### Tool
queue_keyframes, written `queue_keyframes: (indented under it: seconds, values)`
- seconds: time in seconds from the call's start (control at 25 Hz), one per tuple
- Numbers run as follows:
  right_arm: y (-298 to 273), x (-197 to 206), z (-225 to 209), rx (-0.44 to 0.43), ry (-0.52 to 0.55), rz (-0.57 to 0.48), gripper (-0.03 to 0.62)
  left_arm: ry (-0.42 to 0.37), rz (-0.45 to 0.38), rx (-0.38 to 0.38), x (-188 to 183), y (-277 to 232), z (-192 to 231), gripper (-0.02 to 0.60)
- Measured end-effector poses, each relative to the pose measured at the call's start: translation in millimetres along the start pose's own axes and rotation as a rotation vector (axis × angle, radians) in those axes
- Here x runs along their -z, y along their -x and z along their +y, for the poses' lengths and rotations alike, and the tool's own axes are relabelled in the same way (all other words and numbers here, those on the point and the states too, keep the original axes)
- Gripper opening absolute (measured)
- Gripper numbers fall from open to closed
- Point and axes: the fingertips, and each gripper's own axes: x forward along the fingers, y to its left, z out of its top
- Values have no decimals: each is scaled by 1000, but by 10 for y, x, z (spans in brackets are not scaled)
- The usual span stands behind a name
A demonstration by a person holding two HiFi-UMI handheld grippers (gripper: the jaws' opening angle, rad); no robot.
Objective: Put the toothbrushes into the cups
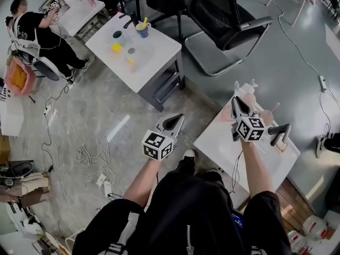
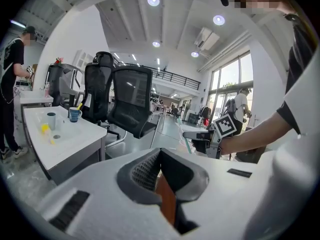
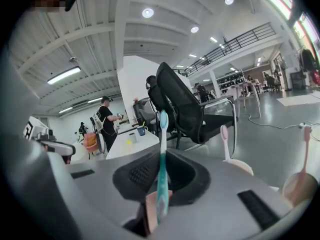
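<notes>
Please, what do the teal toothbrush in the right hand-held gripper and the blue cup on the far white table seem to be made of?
The teal toothbrush looks like plastic. It is smooth and slightly translucent, with an even colour, a soft shine and a paler head. The blue cup is opaque dark blue. It could be ceramic or plastic, but it is too small here to tell.

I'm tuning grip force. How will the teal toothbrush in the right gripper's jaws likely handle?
The teal toothbrush looks thin, so probably light. Held near its lower end by the right gripper, the long upright part may pivot or flex. Its smooth handle could slip.
</notes>
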Motion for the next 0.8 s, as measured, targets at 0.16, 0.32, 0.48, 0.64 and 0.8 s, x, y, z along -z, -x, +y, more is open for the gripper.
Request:
queue_keyframes:
  seconds: [0.16, 0.32, 0.48, 0.64, 0.8]
  values:
    - [-10, 119, 5, -3, 29, 30, 43, 6, 7, 7, 14, -69, 17, 0]
    - [22, 262, -9, -3, 58, 61, 43, 6, 12, 18, 35, -144, 11, 0]
    - [75, 366, -45, 9, 81, 97, 43, 7, 16, 28, 27, -196, 4, 0]
    - [110, 522, -58, 15, 150, 167, 41, 7, 14, 35, 11, -226, -6, 0]
    - [142, 680, -42, 8, 203, 231, 40, 9, 17, 39, 27, -231, -32, 0]
